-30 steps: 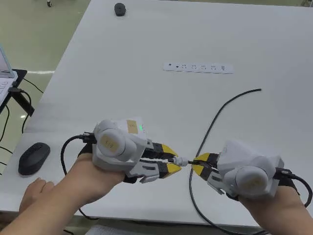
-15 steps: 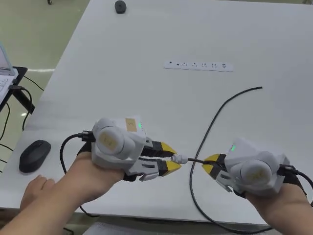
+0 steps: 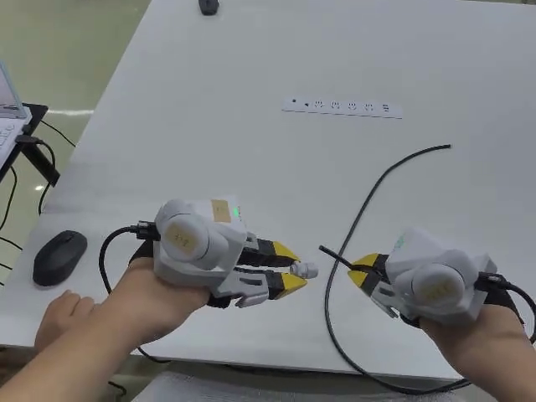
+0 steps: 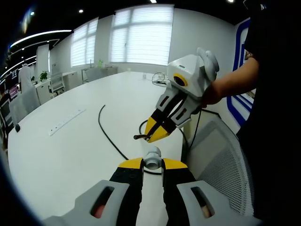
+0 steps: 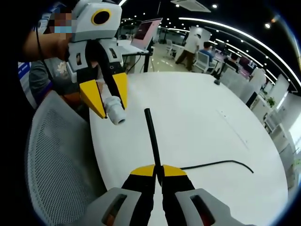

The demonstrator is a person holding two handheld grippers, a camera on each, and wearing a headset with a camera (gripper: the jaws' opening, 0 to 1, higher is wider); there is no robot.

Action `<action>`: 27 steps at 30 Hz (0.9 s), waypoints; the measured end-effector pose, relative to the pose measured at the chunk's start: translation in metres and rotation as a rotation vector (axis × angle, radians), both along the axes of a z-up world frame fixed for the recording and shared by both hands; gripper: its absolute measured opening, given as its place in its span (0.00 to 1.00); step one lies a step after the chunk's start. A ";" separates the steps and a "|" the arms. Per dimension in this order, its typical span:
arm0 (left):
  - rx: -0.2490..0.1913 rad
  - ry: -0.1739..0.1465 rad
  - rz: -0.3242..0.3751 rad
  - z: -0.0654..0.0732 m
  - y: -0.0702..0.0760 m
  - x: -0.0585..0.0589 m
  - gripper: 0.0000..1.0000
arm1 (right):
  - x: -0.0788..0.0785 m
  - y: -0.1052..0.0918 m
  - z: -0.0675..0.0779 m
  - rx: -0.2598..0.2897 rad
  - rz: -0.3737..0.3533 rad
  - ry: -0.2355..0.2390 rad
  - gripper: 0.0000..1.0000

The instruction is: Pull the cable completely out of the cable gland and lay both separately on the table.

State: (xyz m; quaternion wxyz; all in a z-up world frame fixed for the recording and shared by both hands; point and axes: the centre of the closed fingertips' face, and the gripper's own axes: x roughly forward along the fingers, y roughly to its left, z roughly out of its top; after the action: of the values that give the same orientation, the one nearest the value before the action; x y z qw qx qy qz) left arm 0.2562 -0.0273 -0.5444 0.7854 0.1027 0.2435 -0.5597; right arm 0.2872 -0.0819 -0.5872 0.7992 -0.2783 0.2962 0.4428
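Right gripper view shows the cable (image 5: 151, 136) free at its tip, with a clear gap of air between that tip and the cable gland (image 5: 114, 110). So the pulling-out part looks done, and what is left is to lay both things down.

The small white cable gland sits pinched between the yellow tips of the left hand-held gripper (image 3: 295, 270). The right hand-held gripper (image 3: 358, 272) is clamped on the black cable a little behind its tip, so the tip sticks out in front. Both are held up above the tabletop (image 3: 251, 159), close to its near edge. The rest of the cable lies in a long curve across the tabletop, and its far end lies apart from the white power strip (image 3: 342, 107).

To do this step well, each hand should go down until its thing rests on the tabletop, and only then should the jaws let go. The two should land well apart, so the stiff cable cannot spring back and bump the gland. The gland is round and may roll, so it is safer set further in from the edge.
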 end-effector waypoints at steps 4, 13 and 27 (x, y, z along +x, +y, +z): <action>0.002 -0.001 0.003 -0.004 0.002 -0.001 0.15 | 0.006 0.004 0.003 -0.003 0.004 -0.013 0.00; -0.008 0.004 0.023 -0.015 0.009 -0.004 0.15 | 0.022 0.024 0.013 -0.021 0.035 -0.041 0.00; -0.022 0.003 0.025 -0.035 0.019 -0.014 0.15 | 0.046 0.069 0.029 -0.020 0.096 -0.079 0.00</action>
State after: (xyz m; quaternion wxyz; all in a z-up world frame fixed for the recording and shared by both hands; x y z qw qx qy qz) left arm 0.2427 -0.0083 -0.5793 0.7930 0.0900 0.2399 -0.5527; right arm 0.3336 -0.0125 -0.5578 0.7855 -0.3173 0.2550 0.4661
